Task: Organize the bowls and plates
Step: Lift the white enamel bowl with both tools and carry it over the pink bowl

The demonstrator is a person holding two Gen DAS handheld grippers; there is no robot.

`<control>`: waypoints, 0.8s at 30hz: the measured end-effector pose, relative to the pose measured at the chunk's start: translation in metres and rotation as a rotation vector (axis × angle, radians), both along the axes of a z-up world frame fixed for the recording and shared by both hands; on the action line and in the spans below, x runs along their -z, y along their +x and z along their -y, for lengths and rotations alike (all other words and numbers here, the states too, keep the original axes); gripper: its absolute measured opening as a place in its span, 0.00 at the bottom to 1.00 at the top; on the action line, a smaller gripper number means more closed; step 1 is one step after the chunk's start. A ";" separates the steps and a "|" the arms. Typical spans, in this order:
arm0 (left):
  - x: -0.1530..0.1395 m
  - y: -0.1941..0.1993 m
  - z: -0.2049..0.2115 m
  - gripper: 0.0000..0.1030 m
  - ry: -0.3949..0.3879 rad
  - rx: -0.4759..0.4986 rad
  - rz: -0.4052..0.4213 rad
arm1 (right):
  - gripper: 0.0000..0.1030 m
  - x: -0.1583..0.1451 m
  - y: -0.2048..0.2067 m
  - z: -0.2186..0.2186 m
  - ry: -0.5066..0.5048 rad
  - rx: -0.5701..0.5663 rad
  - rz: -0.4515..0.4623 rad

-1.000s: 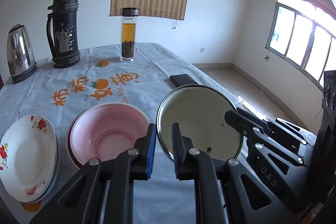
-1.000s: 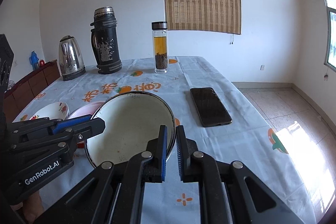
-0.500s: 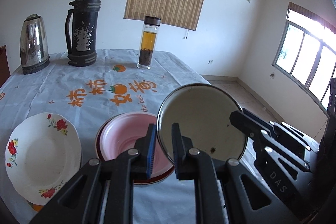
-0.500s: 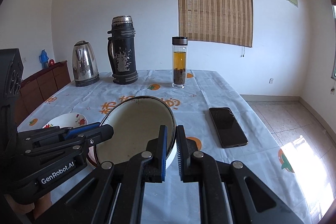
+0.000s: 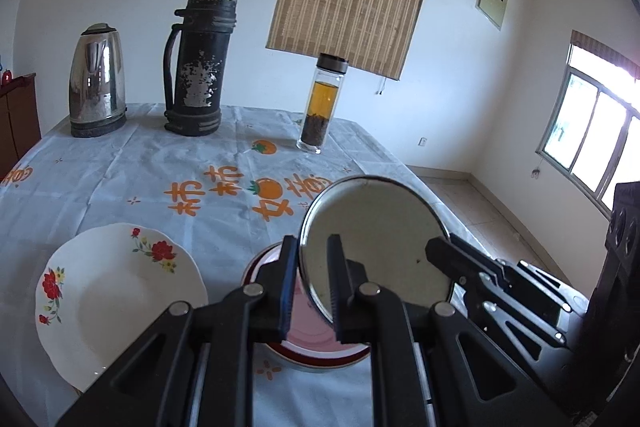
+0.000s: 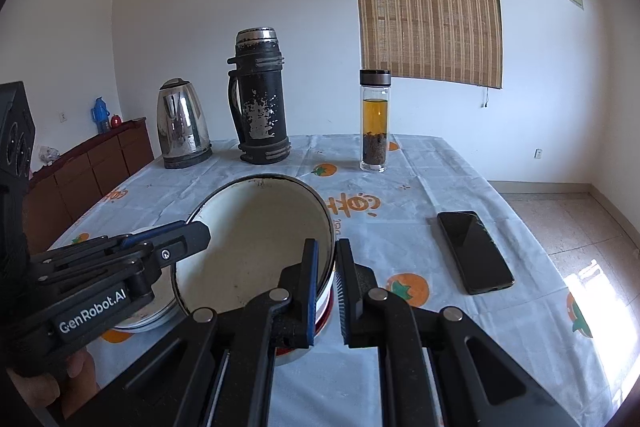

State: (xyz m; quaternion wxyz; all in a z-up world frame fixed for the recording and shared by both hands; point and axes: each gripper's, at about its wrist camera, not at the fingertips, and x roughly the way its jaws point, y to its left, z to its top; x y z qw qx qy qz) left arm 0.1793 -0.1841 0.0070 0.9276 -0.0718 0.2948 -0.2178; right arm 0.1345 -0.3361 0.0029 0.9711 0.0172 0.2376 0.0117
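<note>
Left wrist view, read left to right from the pink bowl (image 5: 316, 341): one floral plate (image 5: 116, 299) lies just left of it on the counter (image 5: 120, 167); one enamel bowl (image 5: 376, 247) hangs tilted above it, the left tongs (image 5: 313, 279) and right tongs (image 6: 327, 287) each clamped on its thin rim, opposite sides. Stiff, probably light and slick; the rim looks the only hold, and it could chip.

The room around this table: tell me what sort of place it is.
Probably a dining room in a plain home. A table with a printed cloth holds a steel kettle, a worn black thermos and a tea bottle; a wooden sideboard lines the wall.
</note>
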 end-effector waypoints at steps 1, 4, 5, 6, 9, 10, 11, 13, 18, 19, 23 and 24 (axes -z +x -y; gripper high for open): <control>0.000 0.001 -0.001 0.11 0.005 -0.009 0.004 | 0.10 0.003 0.003 -0.001 0.008 -0.003 -0.001; 0.003 0.004 -0.001 0.11 0.031 -0.037 0.012 | 0.10 0.011 0.010 -0.006 0.025 -0.006 -0.004; 0.004 0.005 -0.001 0.11 0.033 -0.043 0.009 | 0.10 0.013 0.012 -0.007 0.029 -0.006 -0.003; 0.005 0.007 -0.002 0.11 0.031 -0.046 0.004 | 0.10 0.015 0.013 -0.008 0.030 -0.005 -0.001; 0.008 0.010 -0.004 0.11 0.026 -0.051 -0.011 | 0.10 0.018 0.017 -0.010 0.031 -0.003 0.007; 0.008 0.011 -0.004 0.11 0.023 -0.051 -0.017 | 0.10 0.020 0.019 -0.010 0.033 -0.002 0.007; 0.009 0.012 -0.004 0.11 0.022 -0.049 -0.021 | 0.10 0.021 0.020 -0.010 0.035 0.000 0.006; 0.011 0.012 -0.003 0.11 0.022 -0.050 -0.026 | 0.11 0.025 0.023 -0.009 0.038 0.001 0.001; 0.015 0.014 -0.001 0.11 0.033 -0.054 -0.039 | 0.12 0.029 0.026 -0.007 0.047 -0.005 -0.010; 0.016 0.015 -0.001 0.11 0.035 -0.054 -0.042 | 0.12 0.029 0.026 -0.007 0.050 -0.005 -0.010; 0.020 0.017 0.002 0.11 0.043 -0.052 -0.061 | 0.12 0.032 0.027 -0.005 0.056 -0.003 -0.013; 0.021 0.017 0.002 0.11 0.046 -0.052 -0.063 | 0.12 0.032 0.028 -0.004 0.057 -0.003 -0.015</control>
